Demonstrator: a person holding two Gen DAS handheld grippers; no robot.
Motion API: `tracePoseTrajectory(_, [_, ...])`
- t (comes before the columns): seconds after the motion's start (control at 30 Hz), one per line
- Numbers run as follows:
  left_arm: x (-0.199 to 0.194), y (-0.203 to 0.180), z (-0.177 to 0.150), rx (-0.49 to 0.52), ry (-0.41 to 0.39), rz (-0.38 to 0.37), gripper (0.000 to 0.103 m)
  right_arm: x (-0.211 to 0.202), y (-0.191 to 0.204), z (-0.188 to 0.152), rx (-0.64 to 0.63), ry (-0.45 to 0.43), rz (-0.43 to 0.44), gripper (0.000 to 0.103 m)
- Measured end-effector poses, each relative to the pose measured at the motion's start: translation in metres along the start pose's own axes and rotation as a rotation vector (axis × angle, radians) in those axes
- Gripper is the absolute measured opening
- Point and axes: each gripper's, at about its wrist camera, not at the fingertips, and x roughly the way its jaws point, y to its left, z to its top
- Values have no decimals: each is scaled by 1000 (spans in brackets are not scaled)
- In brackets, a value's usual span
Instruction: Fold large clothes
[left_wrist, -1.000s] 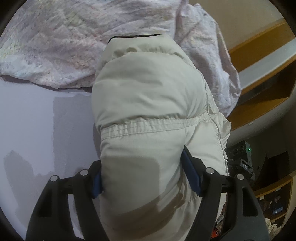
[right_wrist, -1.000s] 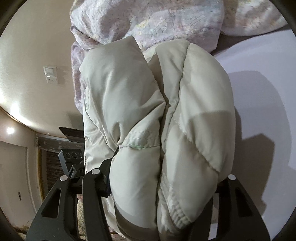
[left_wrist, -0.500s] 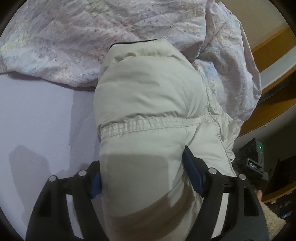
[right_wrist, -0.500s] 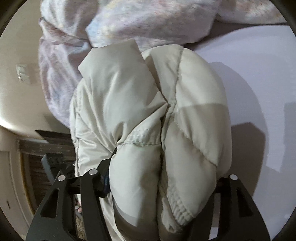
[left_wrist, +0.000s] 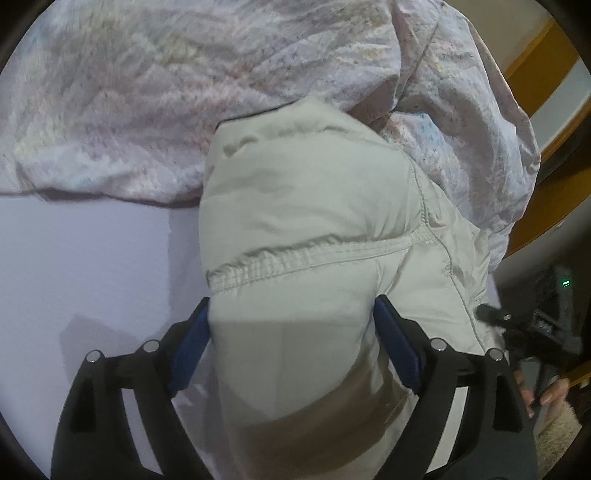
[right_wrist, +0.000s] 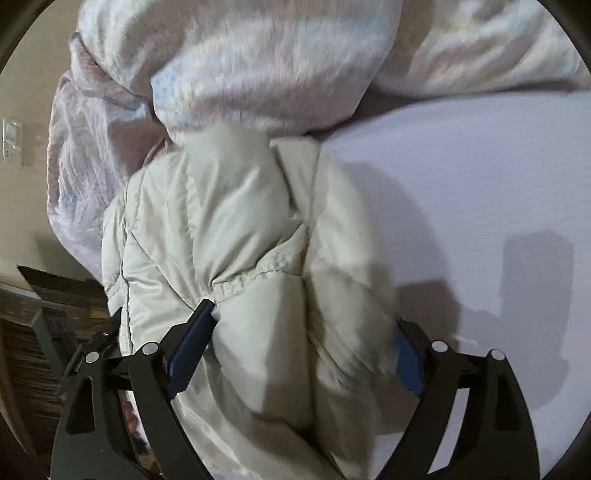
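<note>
The jacket (left_wrist: 306, 229) is a pale, padded one, bundled on the lilac bed (left_wrist: 85, 266), with its far end against the crumpled quilt (left_wrist: 184, 85). All places here are given from the jacket.

On its left side, the left gripper (left_wrist: 291, 332) has a fat roll of the jacket between its blue pads (left_wrist: 190, 350). Its jaws are opening, and the fabric still fills the gap and touches both pads. On the right side of the jacket, the right gripper (right_wrist: 303, 339) stands the same way around two puffy folds; its jaws are also opening, and the padding there is blurred, so it seems to spring out.

The jacket looks light and very soft, full of air, so it probably swells back when it is let go. Its shell looks smooth and may slip between the pads. The stitched seam (left_wrist: 314, 258) and the quilted lines are flatter and firmer, so they seem the better places to take hold, pinching deep rather than at the surface.
</note>
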Motion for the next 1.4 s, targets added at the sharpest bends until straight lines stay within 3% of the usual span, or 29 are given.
tracePoseTrajectory(0.13, [-21,-20,2,146,-66,131,90,-41,2,4,-43,-138,-139,88])
tracePoseTrajectory(0.27, [-29,-39,2,225,-101,179,93,-63,28,3,-171,-259,-165,83])
tracePoseTrajectory(0.4, [-27,-57,4,242,-113,180,93,-38,82,1,-380,-254,-214,63])
tracePoseTrajectory(0.5, [-18,-67,5,250,-107,190,94,-14,102,-4,-470,-248,-255,56])
tracePoseTrajectory(0.7, [8,-69,6,240,-113,232,101,26,95,-3,-481,-208,-330,56])
tracePoseTrajectory(0.9, [26,-67,4,258,-150,252,101,49,80,-9,-481,-224,-349,58])
tracePoseTrajectory(0.97, [32,-66,5,256,-155,257,101,56,77,-6,-467,-221,-350,63])
tracePoseTrajectory(1.1, [42,-62,5,257,-165,256,101,69,58,5,-366,-185,-313,83])
tracePoseTrajectory(1.4, [52,-55,-1,243,-221,268,101,86,63,-7,-422,-249,-343,84])
